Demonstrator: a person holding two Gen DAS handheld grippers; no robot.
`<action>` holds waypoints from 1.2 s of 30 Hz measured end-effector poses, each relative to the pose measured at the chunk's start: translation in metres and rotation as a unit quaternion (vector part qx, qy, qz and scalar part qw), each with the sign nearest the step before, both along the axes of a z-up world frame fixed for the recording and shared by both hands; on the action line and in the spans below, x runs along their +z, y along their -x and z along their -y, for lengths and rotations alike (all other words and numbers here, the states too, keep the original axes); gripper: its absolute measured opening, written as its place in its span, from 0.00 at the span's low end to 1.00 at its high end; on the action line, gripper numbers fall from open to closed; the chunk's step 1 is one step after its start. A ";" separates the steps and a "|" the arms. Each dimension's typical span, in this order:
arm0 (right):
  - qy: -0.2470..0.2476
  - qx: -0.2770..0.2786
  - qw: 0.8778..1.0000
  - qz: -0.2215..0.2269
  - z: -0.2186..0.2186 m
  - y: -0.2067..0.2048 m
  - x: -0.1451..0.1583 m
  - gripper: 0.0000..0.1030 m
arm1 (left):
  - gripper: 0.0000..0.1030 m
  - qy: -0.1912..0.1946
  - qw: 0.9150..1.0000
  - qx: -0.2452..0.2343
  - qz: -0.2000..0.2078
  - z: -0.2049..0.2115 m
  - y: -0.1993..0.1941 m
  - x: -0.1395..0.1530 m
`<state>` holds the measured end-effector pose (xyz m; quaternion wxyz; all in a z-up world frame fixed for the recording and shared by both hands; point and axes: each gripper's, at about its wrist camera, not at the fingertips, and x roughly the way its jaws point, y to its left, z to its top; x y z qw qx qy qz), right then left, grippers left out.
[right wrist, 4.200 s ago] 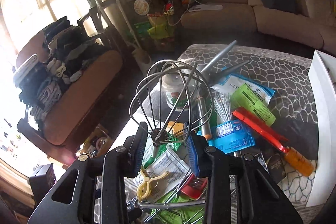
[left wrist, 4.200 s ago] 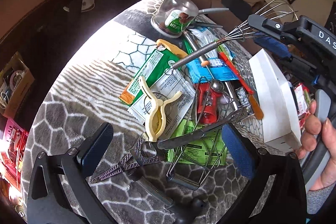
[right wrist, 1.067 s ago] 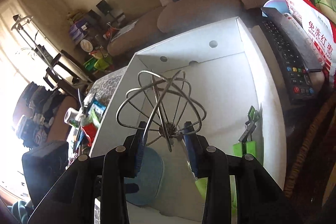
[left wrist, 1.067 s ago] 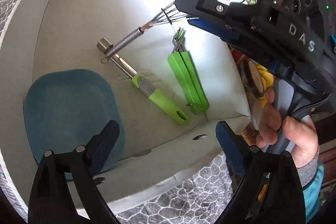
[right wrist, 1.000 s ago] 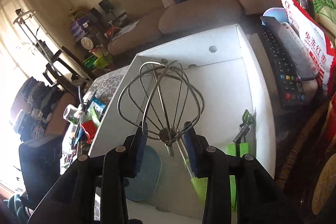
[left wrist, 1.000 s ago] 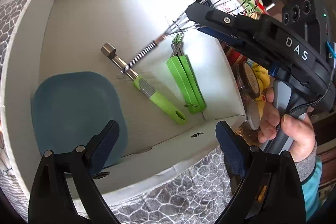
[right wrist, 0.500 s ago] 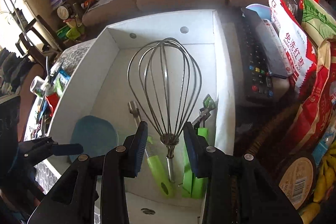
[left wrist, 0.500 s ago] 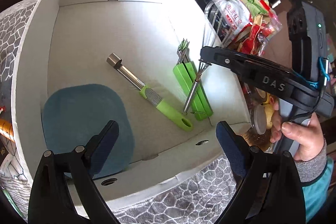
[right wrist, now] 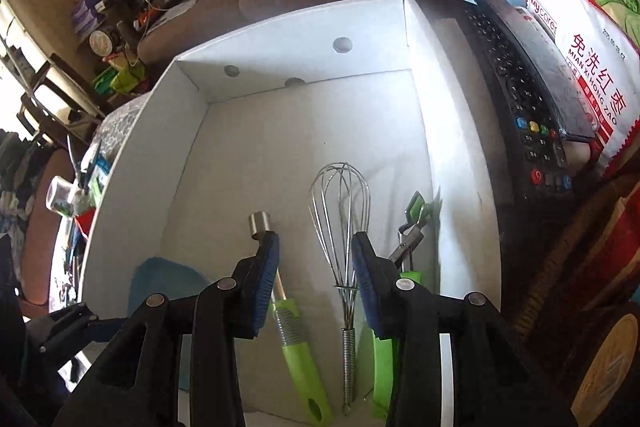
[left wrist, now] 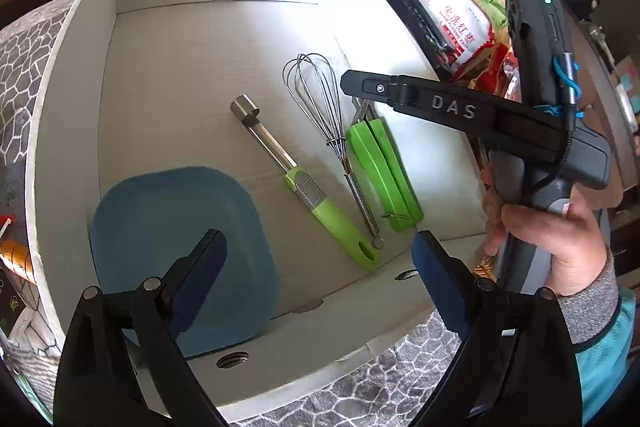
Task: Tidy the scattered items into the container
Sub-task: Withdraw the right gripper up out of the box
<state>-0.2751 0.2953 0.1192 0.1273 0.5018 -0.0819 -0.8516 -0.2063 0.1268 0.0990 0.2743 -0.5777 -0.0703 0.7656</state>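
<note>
While the white box [left wrist: 72, 131] sat on the patterned desk [left wrist: 400, 379], the whisk [right wrist: 340, 227] lay flat inside between two green utensils. Right tool [right wrist: 316, 267] was opening, pads clear of it; best lifted straight up. Left tool [left wrist: 320, 267] gaped empty.

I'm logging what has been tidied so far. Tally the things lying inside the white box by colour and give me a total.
Inside the white box:
Green-handled: 2, the corer and the folded green tool
Bare metal: 1, the whisk
Blue: 1, the blue plate
Total: 4
</note>
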 end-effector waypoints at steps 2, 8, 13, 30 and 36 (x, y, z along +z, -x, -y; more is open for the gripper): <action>0.009 -0.002 1.000 -0.002 -0.001 -0.007 0.005 0.55 | 0.95 0.011 1.000 0.006 -0.007 -0.001 -0.002 0.002; -0.019 -0.010 1.000 -0.009 0.005 -0.033 0.011 0.79 | 1.00 0.045 0.998 0.019 -0.032 -0.006 -0.012 0.013; -0.047 -0.022 0.998 -0.020 0.006 -0.058 0.020 1.00 | 1.00 0.084 0.994 0.030 -0.062 0.001 -0.023 0.026; -0.096 -0.034 0.991 -0.090 0.040 -0.158 0.077 1.00 | 1.00 0.121 0.980 0.095 -0.122 0.053 -0.088 0.078; -0.092 -0.034 0.989 -0.107 0.056 -0.194 0.092 1.00 | 1.00 0.129 0.976 0.107 -0.141 0.073 -0.124 0.099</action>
